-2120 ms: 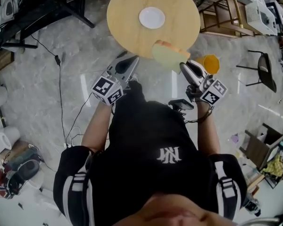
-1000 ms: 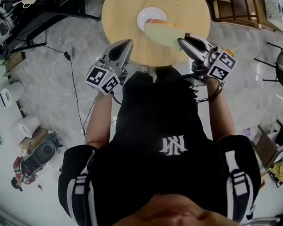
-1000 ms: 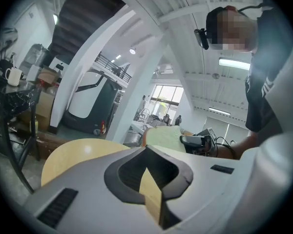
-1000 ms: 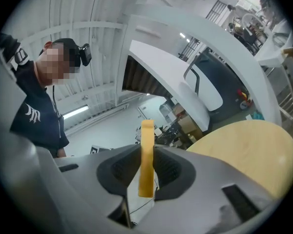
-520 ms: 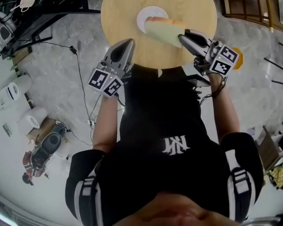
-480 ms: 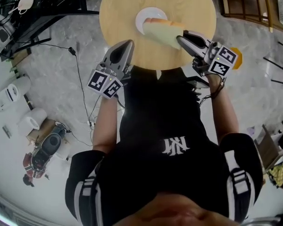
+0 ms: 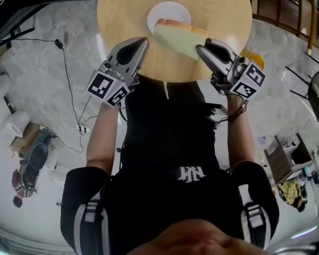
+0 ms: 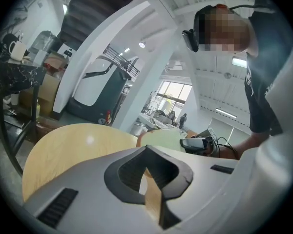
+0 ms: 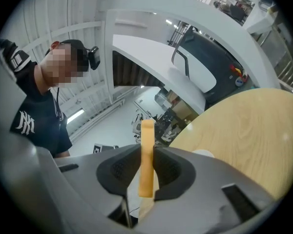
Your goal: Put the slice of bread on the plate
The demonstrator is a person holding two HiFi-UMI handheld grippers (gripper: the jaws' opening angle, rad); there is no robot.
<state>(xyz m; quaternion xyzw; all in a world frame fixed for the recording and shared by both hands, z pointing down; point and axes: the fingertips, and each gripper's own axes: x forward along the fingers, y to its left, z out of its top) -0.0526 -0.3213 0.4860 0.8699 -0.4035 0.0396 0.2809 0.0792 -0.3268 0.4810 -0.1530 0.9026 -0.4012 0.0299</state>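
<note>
Here the right gripper (image 7: pixel 200 48) has its fingers (image 9: pixel 172 172) pressed onto the slice of bread (image 7: pixel 176 35), one dark pad on each flat side at the slice's near end. In the right gripper view the slice shows edge-on, a thin orange-brown strip standing between the pads and reaching past their tips. In the head view its broad pale face is turned up, and it sticks out from the gripper toward the white plate (image 7: pixel 169 10), which sits near the middle of the round wooden counter (image 7: pixel 119 12). The slice's far end, with its orange crust, overlaps the plate's near rim, while the rest of it lies over bare wood between the plate and the counter's near edge. Whether the bread touches the plate or hangs just above it cannot be told. The left gripper (image 7: pixel 142 40) is at the counter's near edge, to the left of the bread and apart from it, pointing toward the plate. In the left gripper view its fingers meet at their tips with nothing between them, and only a sliver of the counter's wood shows through the slot behind the tips. The person's black shirt (image 7: pixel 170 132) fills the lower middle of the head view.
</note>
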